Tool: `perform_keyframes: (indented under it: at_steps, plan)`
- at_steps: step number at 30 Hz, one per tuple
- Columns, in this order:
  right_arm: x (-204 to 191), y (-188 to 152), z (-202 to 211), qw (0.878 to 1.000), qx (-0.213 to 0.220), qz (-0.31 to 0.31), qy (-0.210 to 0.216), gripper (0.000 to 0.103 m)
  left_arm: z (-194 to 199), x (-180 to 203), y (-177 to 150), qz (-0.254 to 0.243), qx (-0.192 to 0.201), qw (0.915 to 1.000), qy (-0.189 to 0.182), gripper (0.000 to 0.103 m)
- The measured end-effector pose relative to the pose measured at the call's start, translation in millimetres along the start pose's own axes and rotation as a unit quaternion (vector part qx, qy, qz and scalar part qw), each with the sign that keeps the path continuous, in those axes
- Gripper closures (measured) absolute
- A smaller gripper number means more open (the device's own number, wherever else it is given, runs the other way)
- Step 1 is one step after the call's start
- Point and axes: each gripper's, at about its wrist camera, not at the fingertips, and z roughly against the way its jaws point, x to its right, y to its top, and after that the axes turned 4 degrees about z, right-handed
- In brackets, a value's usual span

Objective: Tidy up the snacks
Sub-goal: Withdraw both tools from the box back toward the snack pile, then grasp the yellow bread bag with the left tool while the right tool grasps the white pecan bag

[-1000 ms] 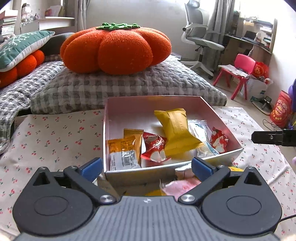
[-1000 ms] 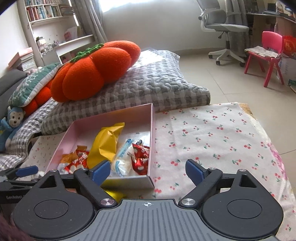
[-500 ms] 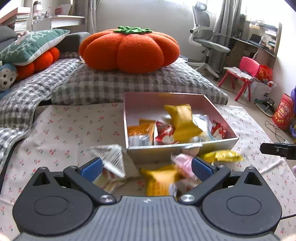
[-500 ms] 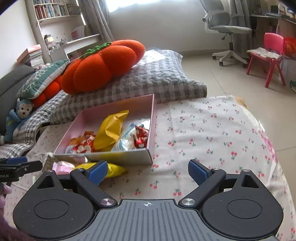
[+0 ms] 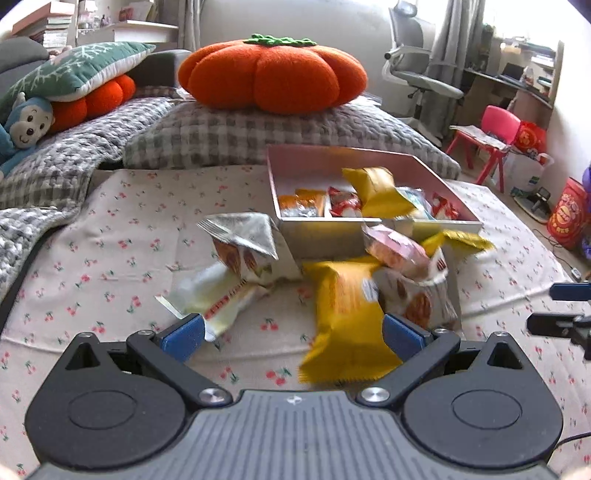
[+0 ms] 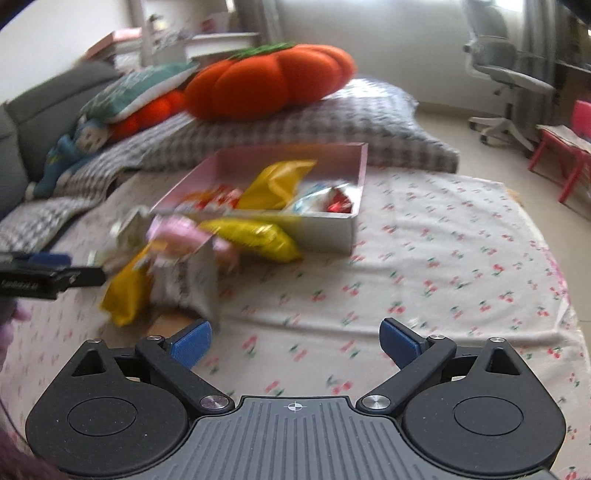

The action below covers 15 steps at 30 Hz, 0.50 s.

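Several packets already lie in the pink box point(image 5: 373, 158); a loose heap point(image 5: 343, 295) waits at its six o'clock. My left claw point(image 5: 291, 334) gapes empty, my right claw point(image 6: 295, 341) is opening, empty.

Daylit room: grey office chair point(image 5: 417, 74) and pink child's chair point(image 5: 491, 129) on pale tiled floor point(image 6: 461, 147); bookshelf point(image 5: 122, 26) rear left.

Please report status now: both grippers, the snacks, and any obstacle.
Left gripper open, empty. Right gripper opening, nothing between jaws. Loose snack packets piled before pink box, box part filled. No obstacle seen.
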Motion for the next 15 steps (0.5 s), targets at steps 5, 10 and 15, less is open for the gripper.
perform_keyframes:
  at_steps: [5,10,15]
  plan:
    - [-19,-11,1,0.999,-0.007,0.045,0.013,0.004,1,5,-10,-0.008,0.007,0.9999,-0.01,0.001]
    - [-29,-15,-5,0.998,-0.013,0.062,0.018,0.004,-2,9,-11,-0.009,0.012,0.9998,-0.015,0.001]
    - [-35,-15,-11,0.997,-0.019,0.068,0.023,0.004,-9,17,-9,-0.016,0.011,0.9996,-0.019,0.004]
